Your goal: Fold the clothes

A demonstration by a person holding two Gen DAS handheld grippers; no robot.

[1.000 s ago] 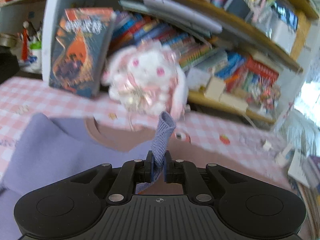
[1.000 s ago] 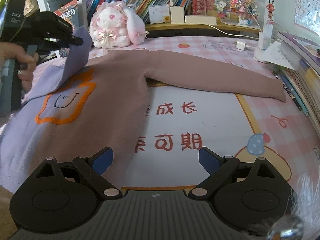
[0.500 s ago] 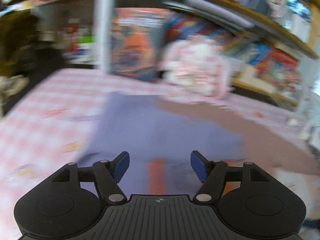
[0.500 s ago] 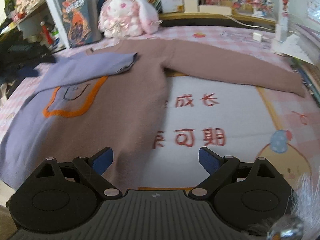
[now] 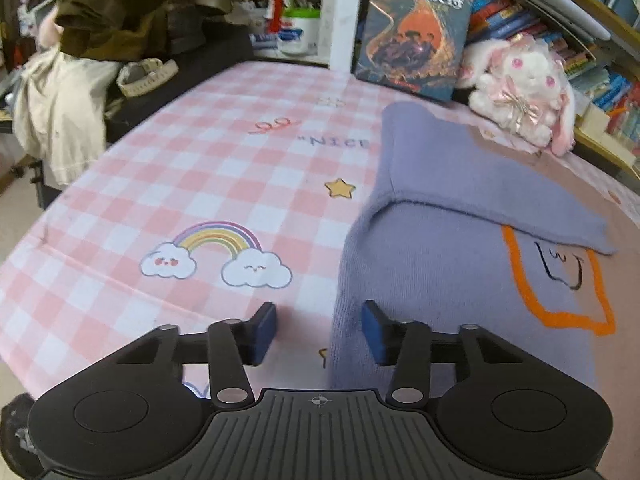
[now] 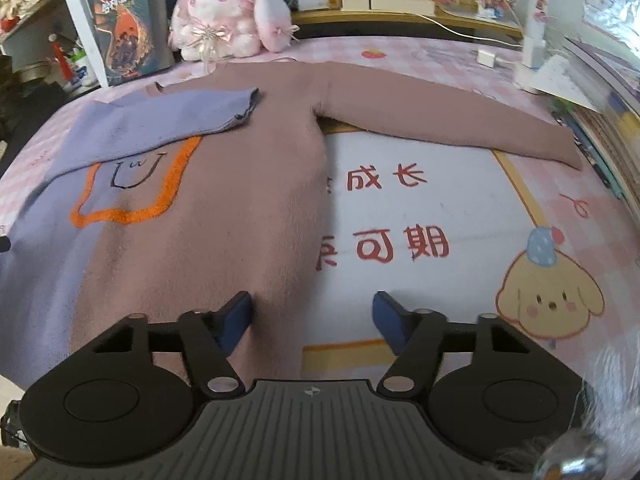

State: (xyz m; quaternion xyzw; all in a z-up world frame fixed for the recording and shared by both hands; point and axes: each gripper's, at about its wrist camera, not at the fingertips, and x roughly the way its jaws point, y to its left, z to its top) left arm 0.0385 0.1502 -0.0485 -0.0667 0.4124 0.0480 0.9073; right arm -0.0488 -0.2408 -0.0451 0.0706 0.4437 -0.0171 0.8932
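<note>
Sweater (image 6: 224,216) lies flat on the table (image 6: 440,208), collar twd the far edge by the bookshelf, hem twd the near edge. Long axis runs near-to-far.

Purple sleeve (image 6: 168,120) already laid across the chest, cuff near mid-body. Mauve sleeve (image 6: 448,116) not yet folded: stretched out flat twd the table's right edge, cuff close to that edge.

L gripper (image 5: 318,330): jaws part-open and closing, nothing clamped. Sweater's left side edge runs up betw the pads, near the hem corner; cloth looks nearer the right-hand pad, contact can't tell. Pink check tablecloth (image 5: 180,200) under the other pad.

R gripper (image 6: 312,320): jaws roughly half open, closing, nothing held. Sweater's right side edge sits betw the pads near the hem; left pad (image 6: 236,318) over mauve cloth, right pad over the white printed mat (image 6: 420,208).

Key relation: each gripper straddles its own side edge, near end. Mauve sleeve lies far-right of R gripper; R nearer to it than L, by my read.
</note>
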